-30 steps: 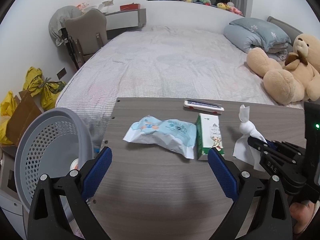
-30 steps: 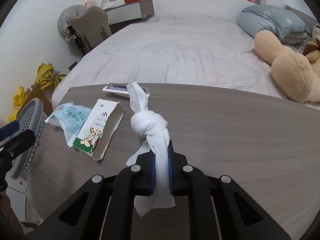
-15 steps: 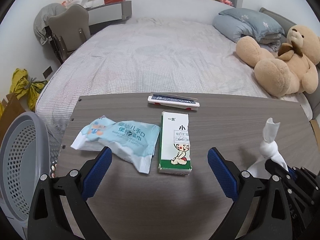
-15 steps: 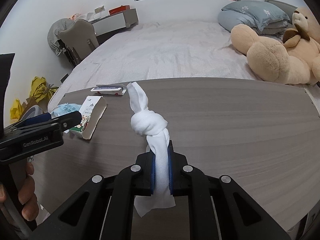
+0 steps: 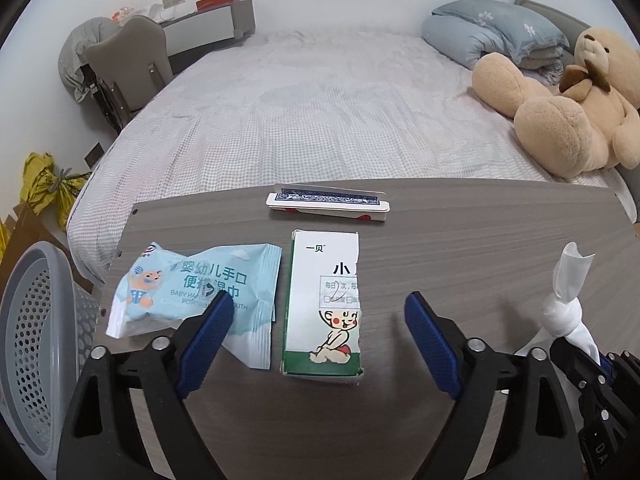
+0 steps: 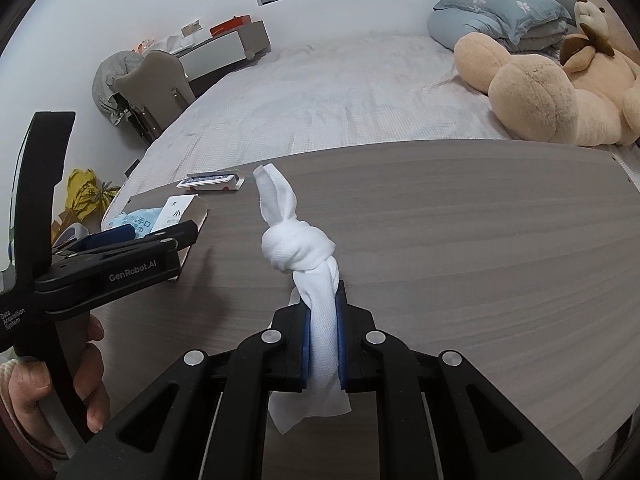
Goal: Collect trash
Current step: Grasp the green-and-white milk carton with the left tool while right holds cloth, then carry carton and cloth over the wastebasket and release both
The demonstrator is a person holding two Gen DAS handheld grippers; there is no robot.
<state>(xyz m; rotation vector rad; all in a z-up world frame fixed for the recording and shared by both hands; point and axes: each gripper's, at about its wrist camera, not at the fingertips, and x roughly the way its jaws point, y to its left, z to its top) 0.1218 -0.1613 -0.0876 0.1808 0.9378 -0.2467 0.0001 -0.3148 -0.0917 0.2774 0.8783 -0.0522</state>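
On the grey wooden table (image 5: pixel 460 240) lie a light blue wet-wipe packet (image 5: pixel 200 288), a white and green carton (image 5: pixel 324 300) and a flat blue and white card box (image 5: pixel 328 202). My left gripper (image 5: pixel 316 328) is open, its fingers on either side of the carton's near end, the left one over the packet. My right gripper (image 6: pixel 322 320) is shut on a knotted white tissue (image 6: pixel 296 244) and holds it upright over the table. The tissue also shows in the left wrist view (image 5: pixel 566 304), right of the carton.
A grey perforated trash basket (image 5: pixel 36 340) stands off the table's left edge. A bed (image 5: pixel 320 100) with a teddy bear (image 5: pixel 560 108) lies beyond the table. Yellow bags (image 5: pixel 44 184) and a chair (image 5: pixel 128 60) are at the far left.
My left gripper has moved right, from the basket to over the carton, and come closer to it. My right gripper still holds the tissue, now further right of the carton.
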